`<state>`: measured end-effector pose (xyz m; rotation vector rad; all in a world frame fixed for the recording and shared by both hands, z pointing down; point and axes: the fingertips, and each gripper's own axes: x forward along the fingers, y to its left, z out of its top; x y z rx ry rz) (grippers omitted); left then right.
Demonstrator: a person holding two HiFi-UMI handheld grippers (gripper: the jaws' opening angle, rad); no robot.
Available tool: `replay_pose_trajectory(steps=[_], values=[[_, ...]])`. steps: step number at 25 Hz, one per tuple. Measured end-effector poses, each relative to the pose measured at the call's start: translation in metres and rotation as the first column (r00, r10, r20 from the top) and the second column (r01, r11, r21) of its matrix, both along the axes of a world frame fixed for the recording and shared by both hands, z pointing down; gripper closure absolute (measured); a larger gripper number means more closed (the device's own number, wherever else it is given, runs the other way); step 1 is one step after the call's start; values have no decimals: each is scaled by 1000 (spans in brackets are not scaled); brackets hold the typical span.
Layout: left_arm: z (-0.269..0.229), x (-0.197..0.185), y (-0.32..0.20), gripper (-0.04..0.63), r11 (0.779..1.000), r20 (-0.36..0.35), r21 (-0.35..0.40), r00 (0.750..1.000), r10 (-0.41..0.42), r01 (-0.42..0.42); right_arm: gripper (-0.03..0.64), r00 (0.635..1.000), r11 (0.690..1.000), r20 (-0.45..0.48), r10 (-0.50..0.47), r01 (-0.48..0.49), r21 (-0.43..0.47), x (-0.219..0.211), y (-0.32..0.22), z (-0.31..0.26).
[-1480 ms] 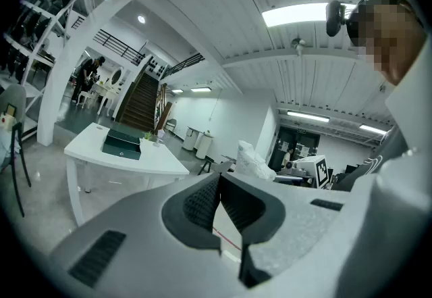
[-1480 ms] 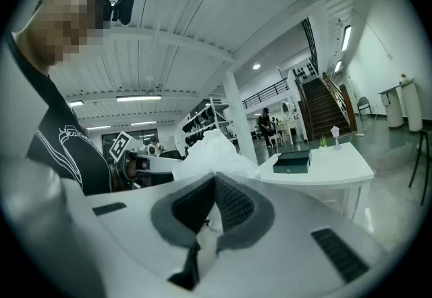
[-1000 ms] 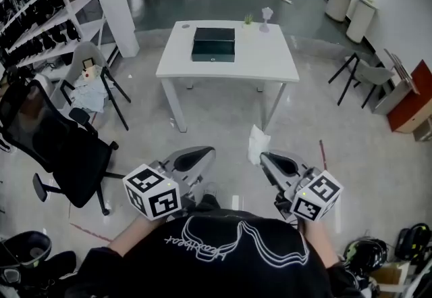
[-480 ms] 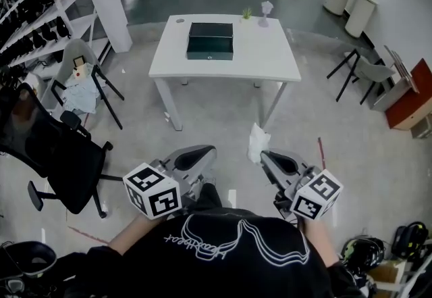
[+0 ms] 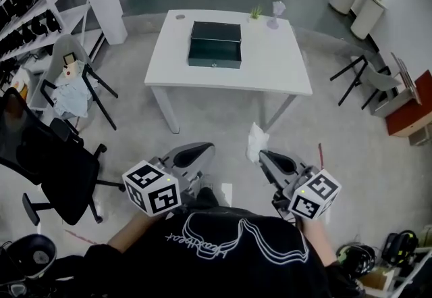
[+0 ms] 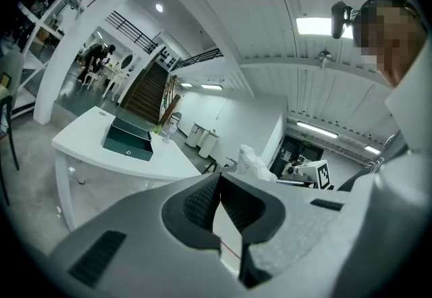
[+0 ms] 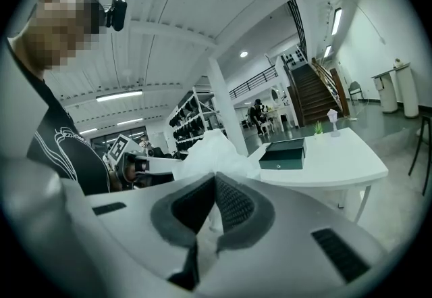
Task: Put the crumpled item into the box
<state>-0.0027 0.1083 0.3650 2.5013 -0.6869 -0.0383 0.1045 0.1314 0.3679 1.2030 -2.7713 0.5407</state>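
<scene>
White table [image 5: 270,67] looms nearer | right gripper [image 5: 262,155] pinches crumpled white paper [image 5: 255,141] | left gripper [image 5: 206,149] clenched, empty | dark rectangular box [image 5: 214,44]

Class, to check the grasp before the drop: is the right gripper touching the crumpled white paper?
Touching. The right gripper view shows the right gripper, fingers shut on the crumpled paper.

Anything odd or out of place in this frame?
Nothing is spilled or damaged. One oddity: the box on the table looks shut, while the right gripper holds the crumpled item. A chair at left carries a messy heap.
</scene>
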Motion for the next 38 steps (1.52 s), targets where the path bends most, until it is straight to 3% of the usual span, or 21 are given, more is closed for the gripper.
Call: replay_pose_trajectory(steps=[16,22,38], values=[[3,-20,-193,591,1000,6,-14,1000,-3,3,612,997,998,-67,46,-50,-48,-7,-185,16],[10,-20,-219,591,1000,22,-15,1000,11,-11,612,998,999,-53,33,-35,-40,-12,-206,18],[18,-38,-280,591,996,62,-23,994,-87,89,612,994,997,-100,-45,40,-59,-22,-289,30]])
